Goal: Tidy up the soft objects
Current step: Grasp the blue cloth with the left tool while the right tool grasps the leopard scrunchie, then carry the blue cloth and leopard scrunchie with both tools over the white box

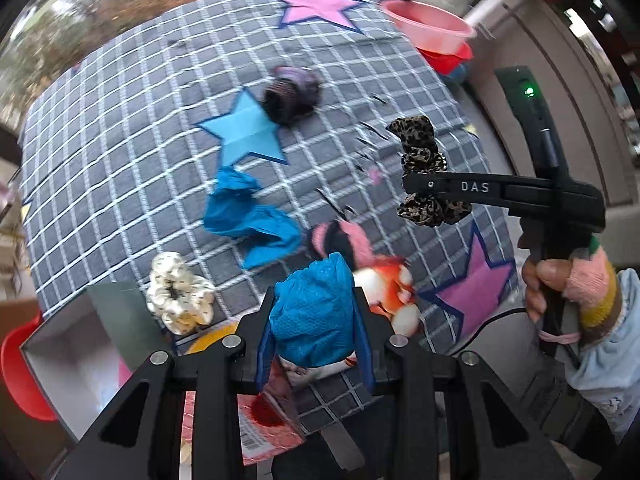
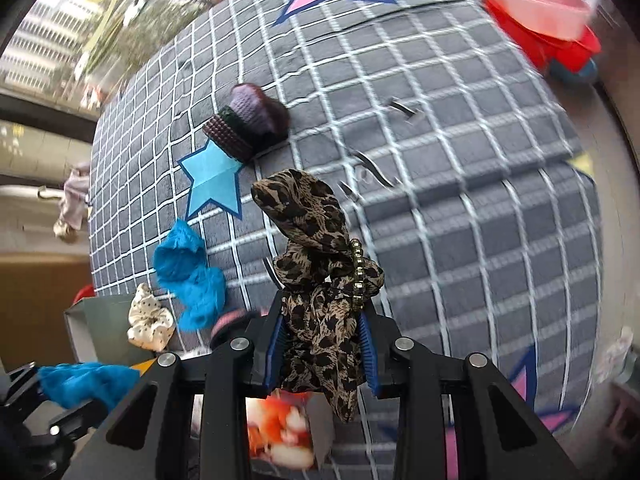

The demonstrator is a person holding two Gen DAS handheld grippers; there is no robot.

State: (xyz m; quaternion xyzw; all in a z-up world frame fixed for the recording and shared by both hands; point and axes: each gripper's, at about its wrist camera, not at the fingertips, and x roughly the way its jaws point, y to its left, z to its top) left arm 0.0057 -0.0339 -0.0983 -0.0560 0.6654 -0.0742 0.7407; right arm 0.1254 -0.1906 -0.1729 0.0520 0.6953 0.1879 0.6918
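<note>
Left gripper (image 1: pixel 316 320): black, blue-padded fingers closed on a bunched blue mesh cloth (image 1: pixel 314 312), held above the near edge of the grey white-checked star-patterned cloth (image 1: pixel 120 128).

Right gripper (image 2: pixel 324 344): blue-padded fingers closed on a leopard-print fabric scrunchie with a beaded trim (image 2: pixel 320 264), lifted clear of the checked cloth; in the left wrist view it hangs at the right, above a purple star.

Lying on the checked cloth:
- crumpled blue mesh cloth piece (image 1: pixel 248 216), just below the light-blue star (image 1: pixel 244 130);
- cream dotted satin scrunchie (image 1: pixel 178 298), near edge, beside an open grey cardboard box (image 1: pixel 76 344);
- dark purple knitted item with a ribbed cuff (image 1: pixel 292 94), touching the light-blue star's upper right point;
- orange-and-white plush toy (image 1: pixel 390 292) and a pink-and-black fuzzy item (image 1: pixel 340 238), just beside the left gripper's load; both blurred.

Far right corner: stacked plastic bowls, pink over red (image 1: pixel 436 34).
</note>
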